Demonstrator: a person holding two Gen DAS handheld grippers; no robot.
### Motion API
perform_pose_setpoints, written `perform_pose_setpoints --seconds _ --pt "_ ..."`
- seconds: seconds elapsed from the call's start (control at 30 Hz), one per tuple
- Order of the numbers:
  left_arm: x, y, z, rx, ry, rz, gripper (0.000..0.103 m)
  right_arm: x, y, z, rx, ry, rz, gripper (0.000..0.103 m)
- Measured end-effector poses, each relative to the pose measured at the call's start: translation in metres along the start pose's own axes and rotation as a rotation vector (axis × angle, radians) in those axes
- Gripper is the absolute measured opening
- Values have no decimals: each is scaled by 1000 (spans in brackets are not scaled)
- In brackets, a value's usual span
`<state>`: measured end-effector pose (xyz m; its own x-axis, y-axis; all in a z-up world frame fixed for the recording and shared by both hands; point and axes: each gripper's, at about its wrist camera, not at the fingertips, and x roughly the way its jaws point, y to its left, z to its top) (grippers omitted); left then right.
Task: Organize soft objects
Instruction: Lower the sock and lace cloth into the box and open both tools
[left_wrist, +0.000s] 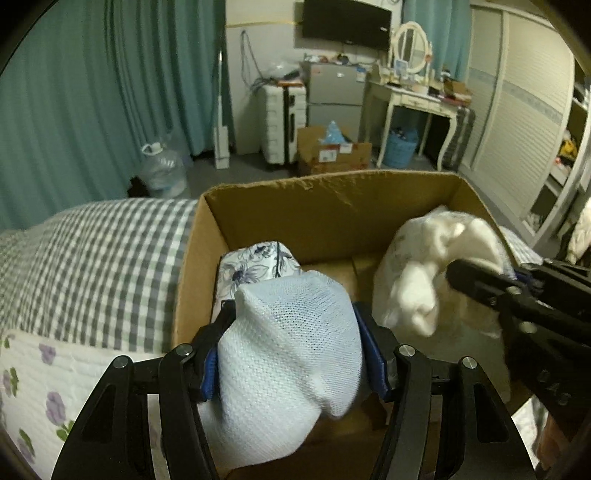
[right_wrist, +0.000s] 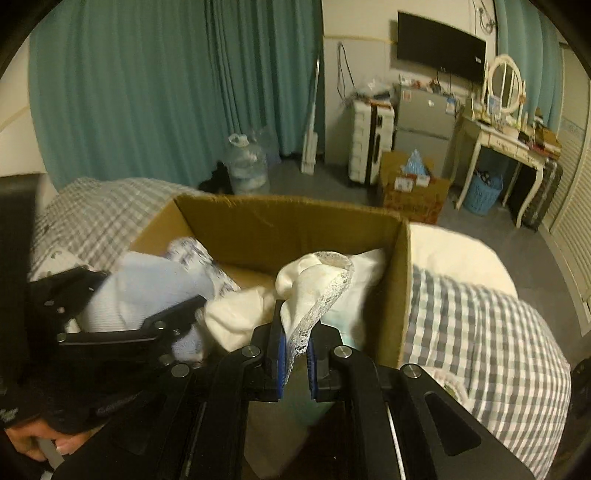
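So the soft stuff is mid-drop over a big open brown cardboard box that sits on a bed with a grey-and-white checked cover. The left gripper has a pale blue knitted mesh bundle squeezed between its blue-padded fingers, jaws about half spread around the fat lump, hanging over the left part of the box. Right behind that bundle, already down inside against the left wall, there's a white folded cloth with a dark blue flower print.

The right gripper is pinched nearly closed on a cream white garment with a lace trim; the lace strip runs right down between the pads, and the rest of the fabric droops into the right side of the box. It's a bit motion-blurred in the left view.

Near the bottom left of the left camera there's a white quilt with purple flowers lying on the bed beside the box. Further back: teal curtains, a white suitcase, a cream dressing table with an oval mirror.
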<state>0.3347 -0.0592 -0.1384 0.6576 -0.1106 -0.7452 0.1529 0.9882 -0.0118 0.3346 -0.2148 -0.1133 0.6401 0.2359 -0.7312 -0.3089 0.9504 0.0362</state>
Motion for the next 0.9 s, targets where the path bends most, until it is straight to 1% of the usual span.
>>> perform_pose_setpoints --seconds 0.03,0.1,0.17,0.27,0.33,0.4,0.43,0.47,0.5,0.53,0.57,0.6,0.63,0.7,0.8,0.9 --pt "1 -1 0 4 -2 3 64 7 -1 0 3 17 -4 9" --pt "4 -5 0 28 -2 11 65 17 -3 -4 -7 27 -40 9" --pt "7 -9 2 49 -1 28 66 20 -6 -5 -5 33 -40 9" --pt "7 -6 4 39 7 14 68 24 -6 -4 -28 46 -66 9" --pt "5 -2 7 23 9 -10 70 25 -7 -4 -17 41 -50 12" --pt "1 1 8 -1 19 -21 72 16 -7 -6 26 32 -26 13" --pt "-2 3 9 -15 26 -16 73 11 -10 -5 54 25 -6 17" --pt "-5 4 10 -31 26 -17 73 6 -11 -4 73 17 -3 22" --pt "-10 5 10 -49 23 -29 73 1 -13 -3 86 7 0 29" --pt "-14 6 11 -66 19 -41 73 -8 -17 -2 101 -13 7 33" --pt "-23 10 12 -91 6 -50 73 -17 -19 -2 113 -30 13 45" --pt "-31 14 14 -111 -10 -55 75 -24 -22 -1 128 -47 19 59" --pt "-40 18 17 -130 -28 -58 81 -35 -26 -1 153 -71 31 64" --pt "-56 22 21 -163 -61 -69 86 -53 -26 0 173 -98 39 66" --pt "-82 25 27 -183 -106 -83 86 -82 -20 2 173 -142 17 66" --pt "-110 23 31 -161 -144 -75 86 -112 -10 5 163 -178 -3 66"
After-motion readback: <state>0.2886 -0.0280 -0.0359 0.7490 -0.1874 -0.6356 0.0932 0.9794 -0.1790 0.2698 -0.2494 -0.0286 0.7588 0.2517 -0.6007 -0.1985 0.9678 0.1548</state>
